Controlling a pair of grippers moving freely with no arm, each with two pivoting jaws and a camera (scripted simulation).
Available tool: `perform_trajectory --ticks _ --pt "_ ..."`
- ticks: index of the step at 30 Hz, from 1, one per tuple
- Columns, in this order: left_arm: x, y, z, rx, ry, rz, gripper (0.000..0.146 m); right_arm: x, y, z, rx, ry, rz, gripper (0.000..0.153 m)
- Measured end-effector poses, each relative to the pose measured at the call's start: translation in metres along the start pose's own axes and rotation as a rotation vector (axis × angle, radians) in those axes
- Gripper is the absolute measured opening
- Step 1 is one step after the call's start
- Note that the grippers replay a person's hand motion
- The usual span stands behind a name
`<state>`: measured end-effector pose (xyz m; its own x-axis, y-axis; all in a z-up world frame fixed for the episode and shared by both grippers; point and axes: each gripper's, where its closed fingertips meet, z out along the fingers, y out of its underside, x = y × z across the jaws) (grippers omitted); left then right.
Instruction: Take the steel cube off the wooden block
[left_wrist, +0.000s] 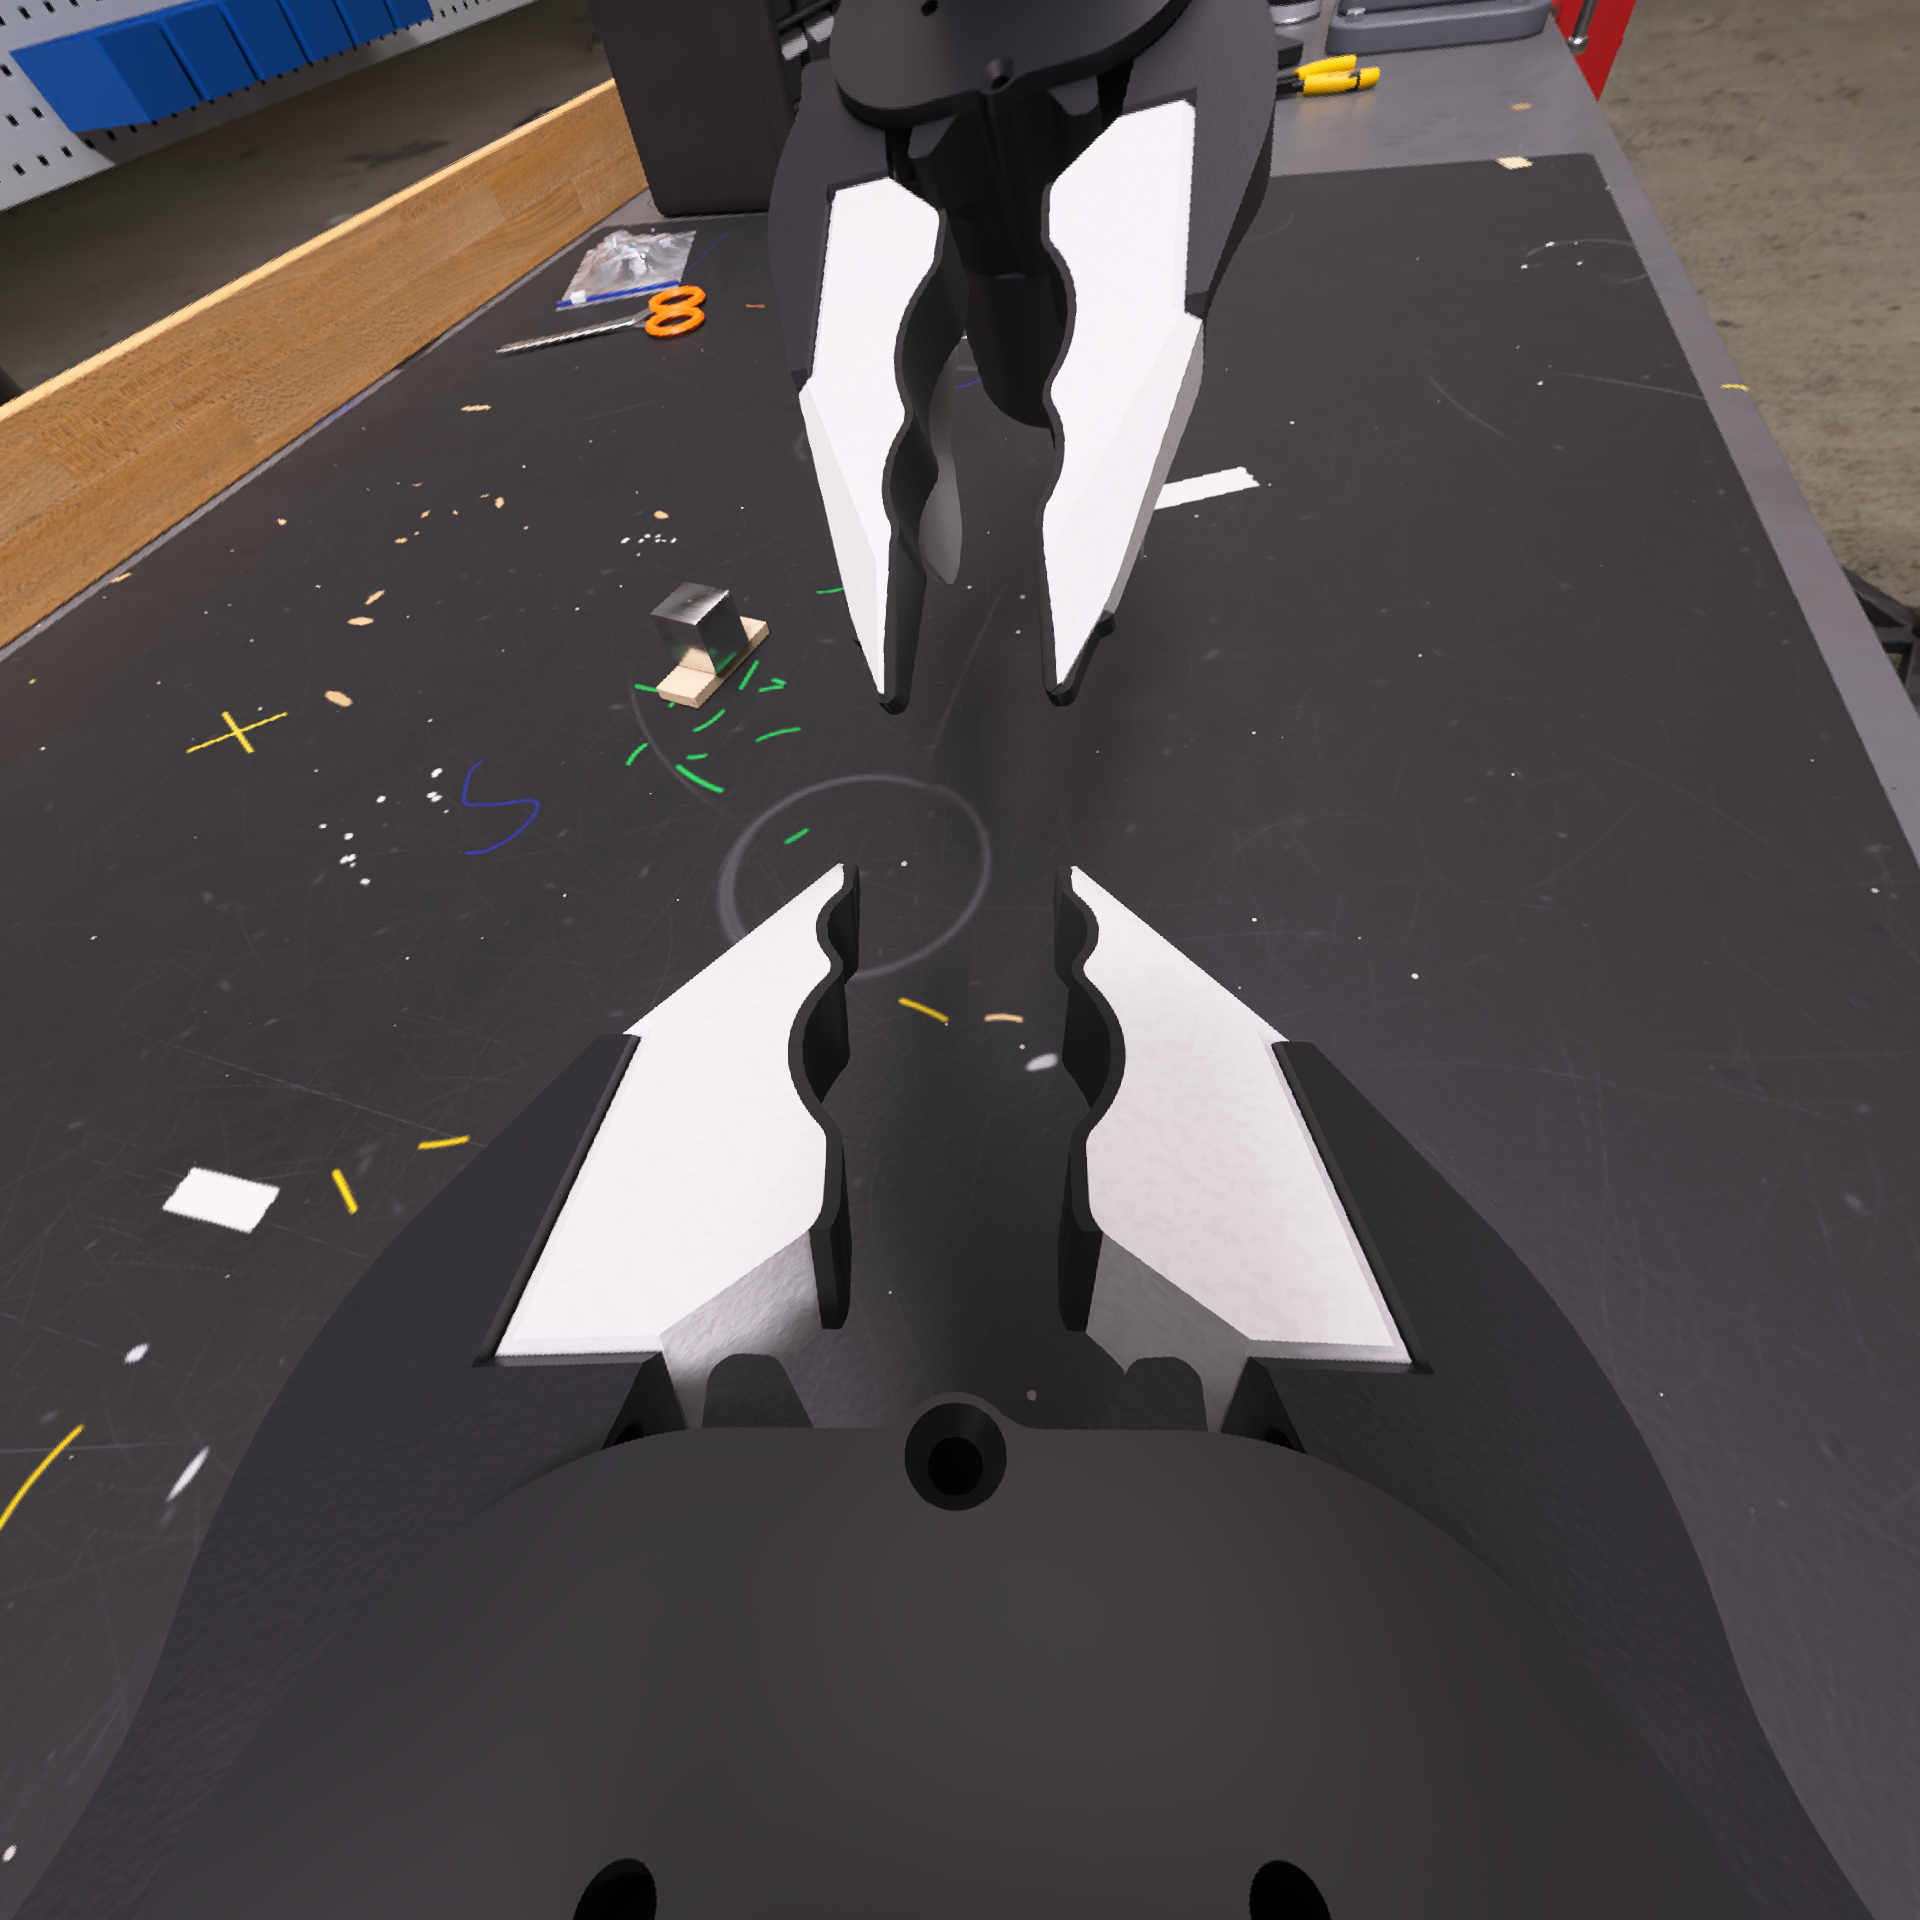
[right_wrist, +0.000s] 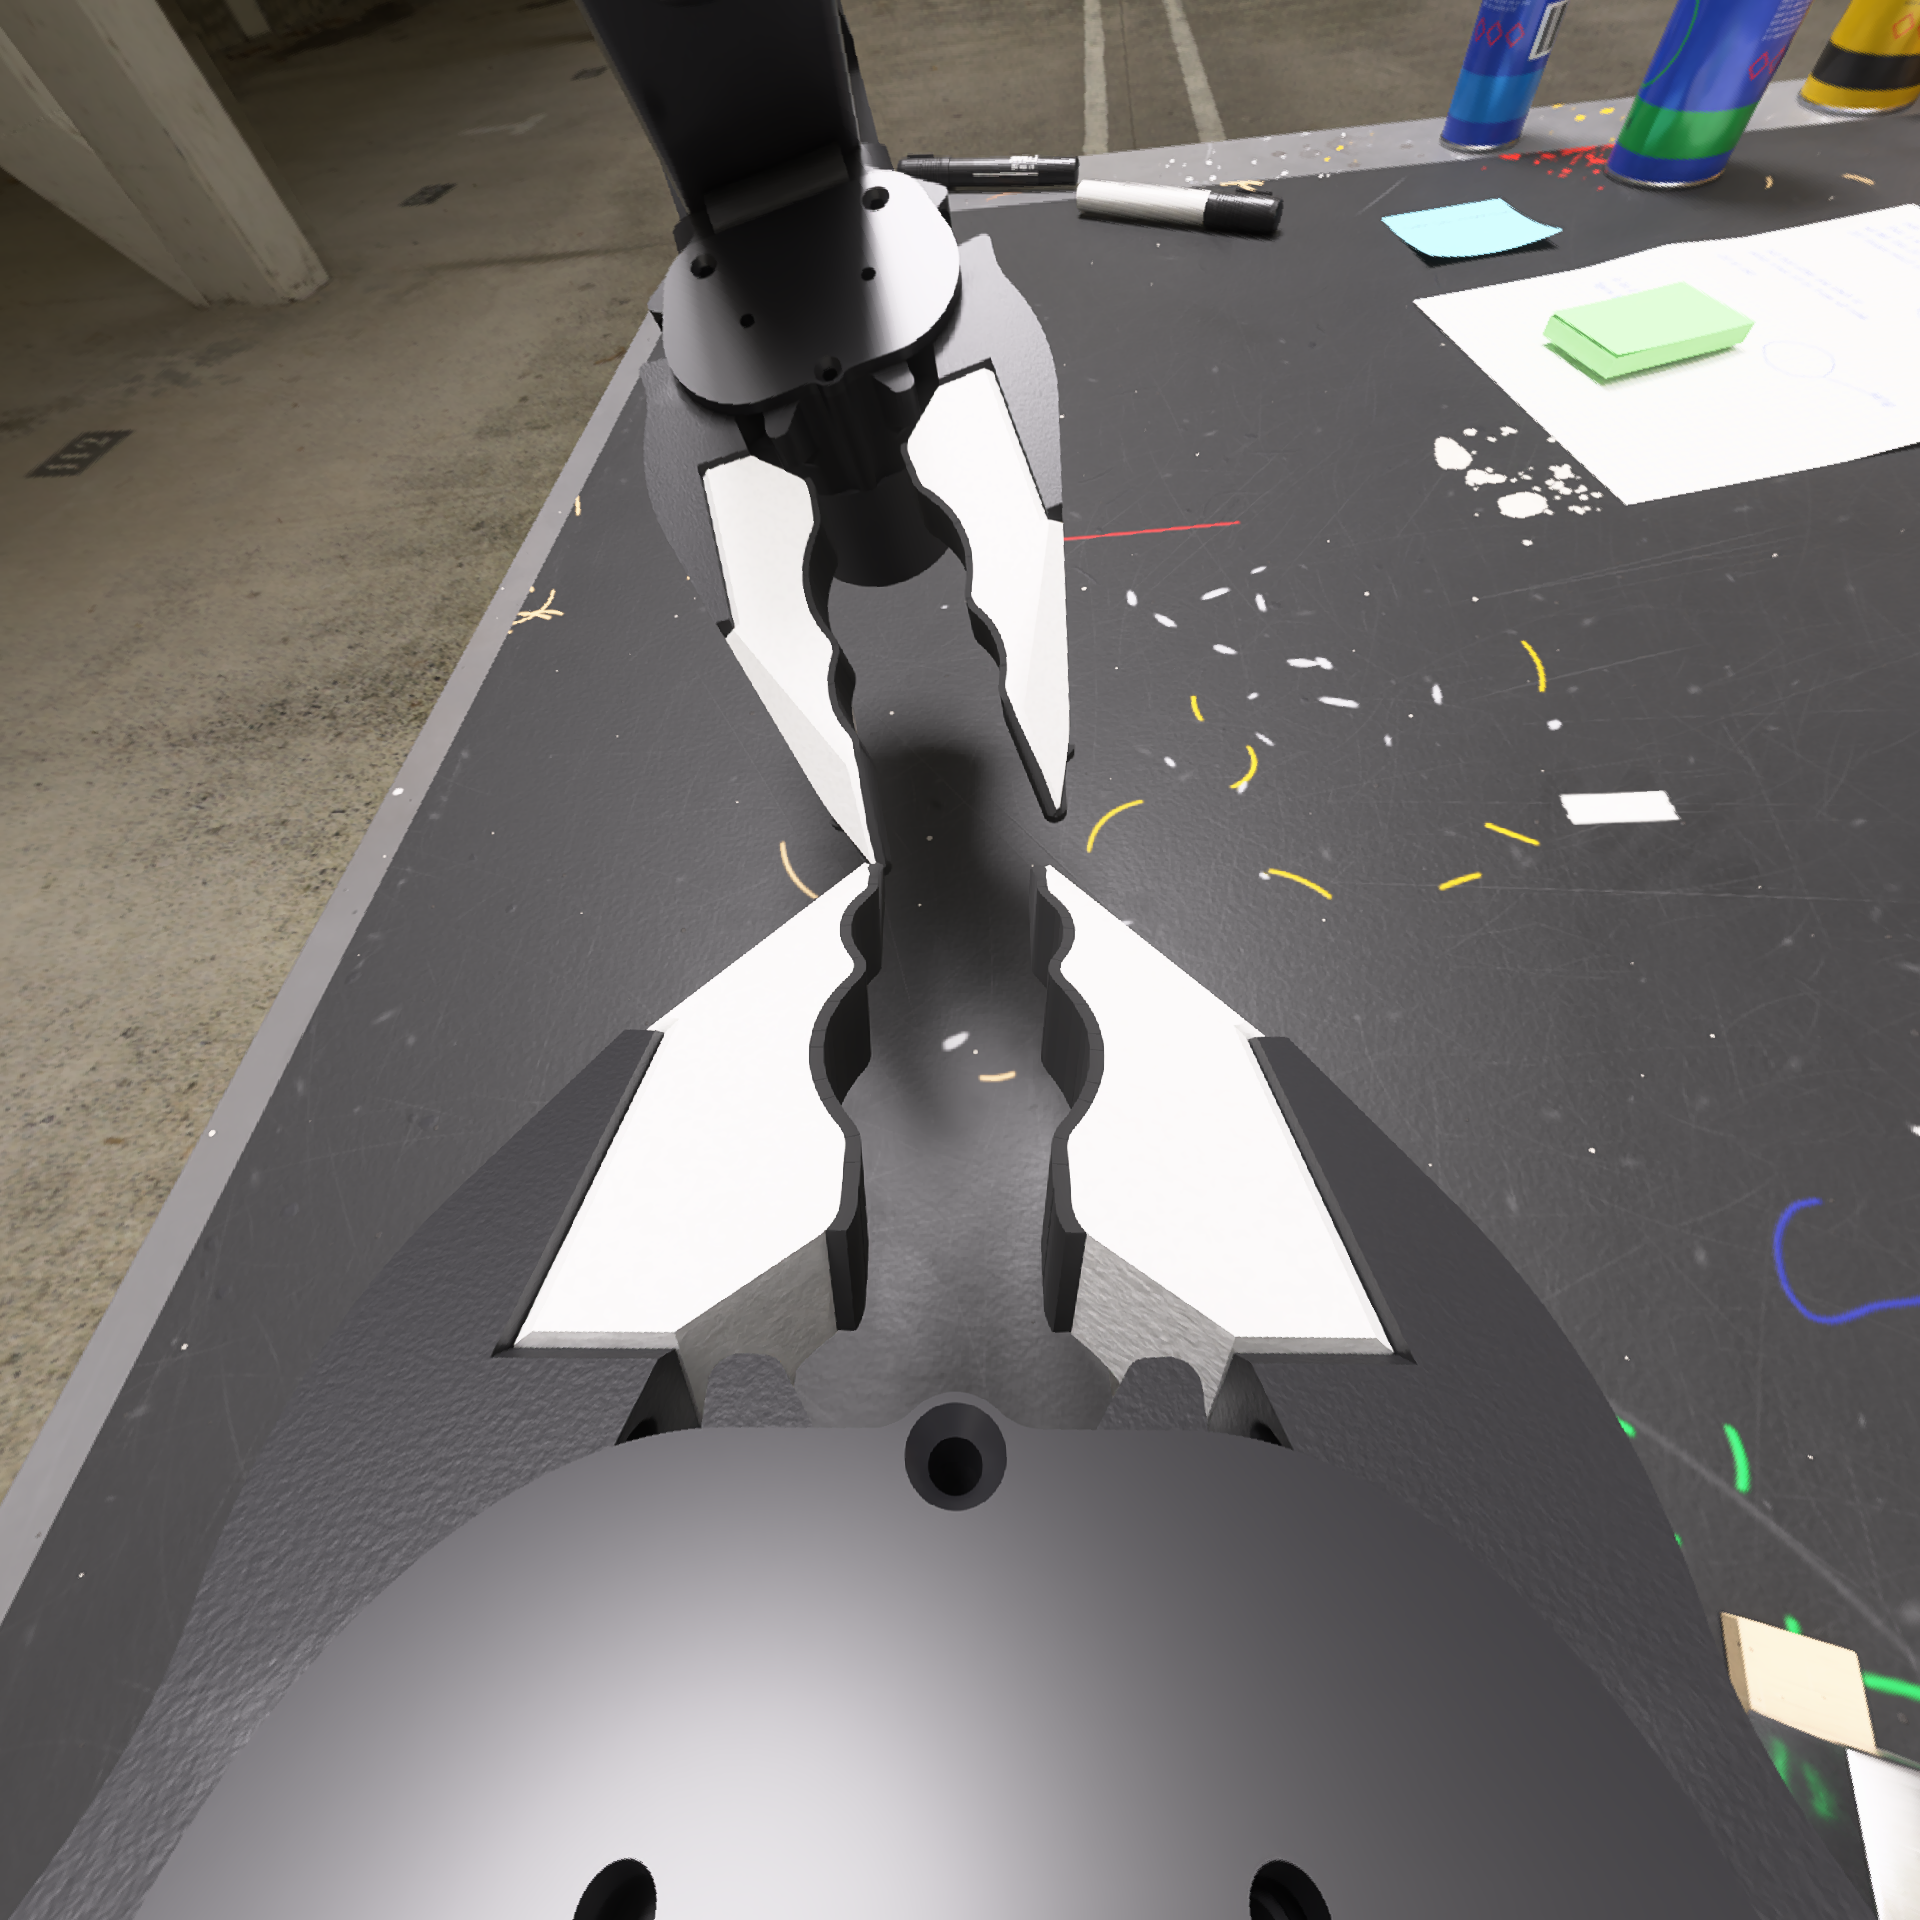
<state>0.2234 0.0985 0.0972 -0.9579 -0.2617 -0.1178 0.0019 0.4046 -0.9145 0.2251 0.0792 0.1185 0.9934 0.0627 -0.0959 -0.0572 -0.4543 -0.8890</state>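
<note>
The left gripper (left_wrist: 956, 873) hovers over the dark scuffed surface (left_wrist: 1455, 935) with its fingers apart and nothing between them. Ahead of it and off to its left, the steel cube (left_wrist: 694, 615) sits on the wooden block (left_wrist: 717, 665), among short green marks; the pair stands well clear of both grippers' fingertips. Directly opposite, tips pointing back toward the left one, the right gripper (left_wrist: 977, 704) also has its fingers spread and empty, with the cube to the side of its tips. From the right wrist view, the right gripper (right_wrist: 956, 873) is near the left gripper (right_wrist: 966, 836), and a corner of the wooden block (right_wrist: 1797, 1683) shows at the lower right edge. Farther off lie orange-handled scissors (left_wrist: 623, 322) and a small plastic bag (left_wrist: 629, 265).
</note>
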Motion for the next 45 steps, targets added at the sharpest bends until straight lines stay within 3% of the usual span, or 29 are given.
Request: perform_trajectory --ticks 10,15,19,22,25,28,37,42,45 --pt "0.001 0.004 0.004 -0.024 0.003 0.001 0.037 -0.003 0.001 0.004 0.004 -0.012 0.010 0.028" --pt "0.001 0.003 0.003 -0.018 0.002 -0.001 0.037 -0.001 0.001 -0.001 -0.012 0.000 0.029 0.044" --pt "0.001 0.002 0.001 -0.009 0.002 -0.004 0.038 0.015 0.000 -0.028 -0.053 0.097 0.014 0.051" --pt "0.001 0.001 0.000 -0.007 0.002 -0.003 0.039 0.046 0.013 -0.066 -0.185 0.257 0.020 0.050" --pt "0.001 0.001 0.001 -0.008 0.003 -0.002 0.040 0.085 0.049 -0.105 -0.451 0.429 0.046 0.046" --pt "0.001 0.001 0.000 -0.009 0.000 -0.003 0.040 0.109 0.086 -0.124 -0.664 0.483 0.097 0.045" --pt "-0.003 0.005 0.000 -0.016 -0.003 -0.021 0.040 0.156 0.129 -0.125 -0.969 0.534 0.076 0.046" --pt "-0.004 0.005 -0.001 -0.009 -0.003 -0.026 0.040 0.170 0.142 -0.115 -1.084 0.494 0.017 0.048" --pt "-0.004 0.006 -0.001 -0.011 -0.001 -0.025 0.040 0.171 0.146 -0.111 -1.103 0.455 0.029 0.028"
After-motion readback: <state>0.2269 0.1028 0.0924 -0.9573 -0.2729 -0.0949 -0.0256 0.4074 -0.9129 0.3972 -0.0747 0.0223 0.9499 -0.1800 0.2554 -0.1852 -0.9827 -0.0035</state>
